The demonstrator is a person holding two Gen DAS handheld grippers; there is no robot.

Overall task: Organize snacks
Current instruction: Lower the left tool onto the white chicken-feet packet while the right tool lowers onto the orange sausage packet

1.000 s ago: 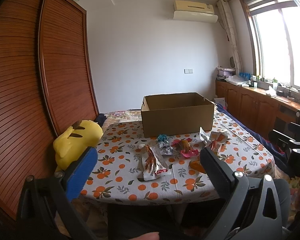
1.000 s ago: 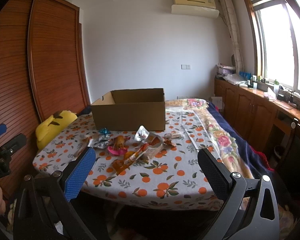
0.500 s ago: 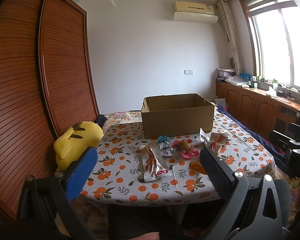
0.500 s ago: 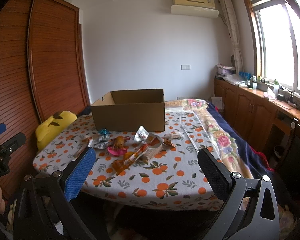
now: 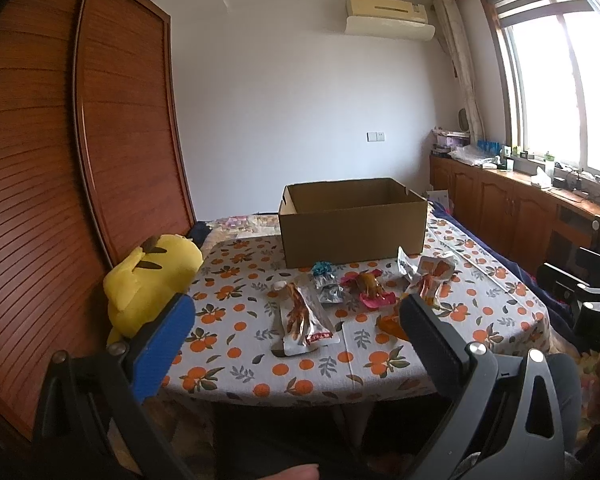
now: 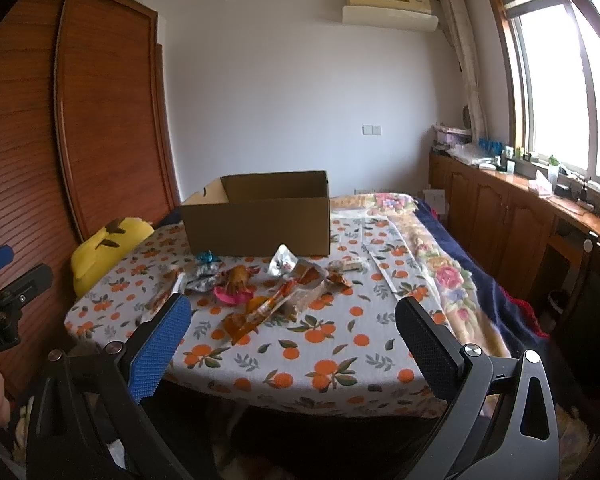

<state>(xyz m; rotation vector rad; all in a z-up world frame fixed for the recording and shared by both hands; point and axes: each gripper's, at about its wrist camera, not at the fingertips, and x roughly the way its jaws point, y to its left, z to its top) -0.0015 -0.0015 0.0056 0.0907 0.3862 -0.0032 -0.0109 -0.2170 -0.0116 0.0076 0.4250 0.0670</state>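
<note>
Tabletop [image 5: 236, 364], covered in a white cloth printed with oranges: carries all items listed.

Cardboard box [image 5: 351, 222], open-topped, at the far side of the tabletop; inside not visible.

Snacks, loose, in a cluster just in front of the box:
- clear packet [image 5: 303, 316] with reddish-brown contents, nearest the front edge;
- small silver packet [image 5: 327, 286] with a teal top;
- pink wrapper [image 5: 369, 292];
- orange packet [image 6: 256, 314], lying flat;
- crumpled clear wrappers [image 6: 300, 274] on the right of the cluster.

Yellow plush toy [image 5: 152, 284], at the tabletop's left edge, against the wooden wardrobe [image 5: 40, 160].

Left gripper [image 5: 296, 322]: fingers spread wide, holding nothing, short of the tabletop.

Right gripper [image 6: 292, 328]: fingers spread wide, holding nothing, short of the tabletop.
</note>
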